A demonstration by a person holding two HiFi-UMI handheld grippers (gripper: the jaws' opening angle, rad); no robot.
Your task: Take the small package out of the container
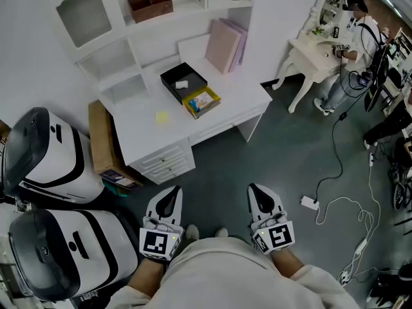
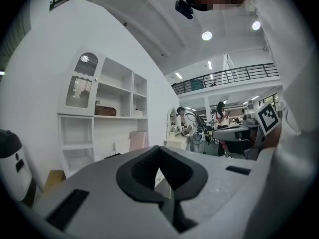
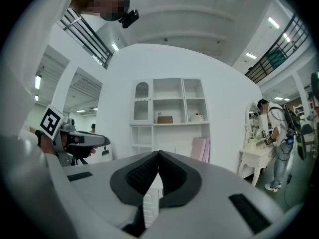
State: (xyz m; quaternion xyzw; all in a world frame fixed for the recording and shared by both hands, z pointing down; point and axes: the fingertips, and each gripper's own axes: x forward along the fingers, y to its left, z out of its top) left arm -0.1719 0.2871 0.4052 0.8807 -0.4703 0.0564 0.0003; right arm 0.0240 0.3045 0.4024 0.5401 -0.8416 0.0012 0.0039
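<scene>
A small white package (image 1: 181,84) lies flat inside an open black container (image 1: 193,71) on a white counter (image 1: 148,134), seen from above in the head view. A yellow box (image 1: 191,107) holding a colourful packet sits touching the container's near corner. A yellow note (image 1: 161,116) lies near it on the counter, and pink folders (image 1: 223,45) lean against the wall behind.

The left gripper (image 1: 171,195) and the right gripper (image 1: 259,195) are held low by the person's body, well apart from the counter. Both have their fingers closed together with nothing between them, as each gripper view shows.

The reach has not yet begun, so the step in hand appears to be the approach. To do it well, one gripper would likely need to travel over the container and spread its fingers before descending. It should come straight down, clear of the container walls. It should close across the package's narrower sides, since the package lies low on the container floor. The other gripper could steady the container, which may slide or lift along with the package.
</scene>
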